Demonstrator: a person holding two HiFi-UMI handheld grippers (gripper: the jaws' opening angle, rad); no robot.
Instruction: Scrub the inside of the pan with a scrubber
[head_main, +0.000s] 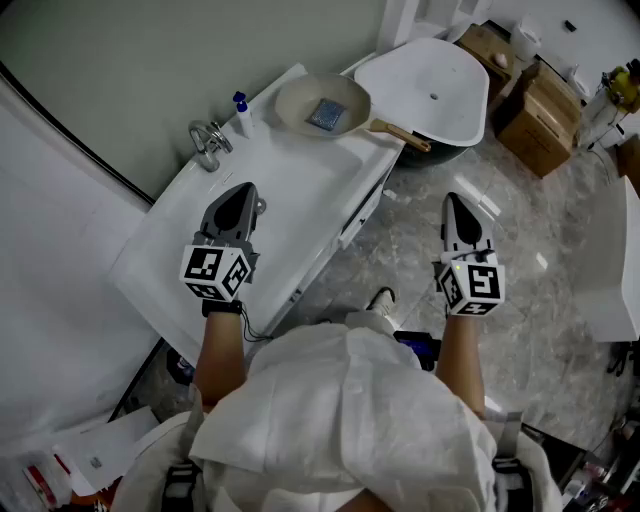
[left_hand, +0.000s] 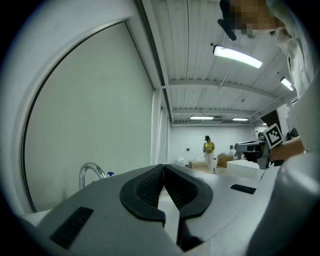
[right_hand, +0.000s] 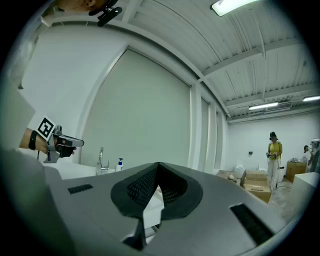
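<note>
left tongs (head_main: 238, 192) and right tongs (head_main: 456, 203) are held closed and empty; the pan (head_main: 322, 103), scrubber (head_main: 327, 115) inside, is set ahead on the tabletop (head_main: 290, 195), its handle (head_main: 400, 133) turned toward the right tongs.

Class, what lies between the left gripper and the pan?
Only bare white counter, seen in the head view, separates the left gripper from the pan. The faucet and soap bottle stand off that stretch, nearer the wall.

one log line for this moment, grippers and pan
left gripper: shut, empty, over counter | right gripper: shut, empty, over floor | scrubber: in pan on counter, untouched
</note>
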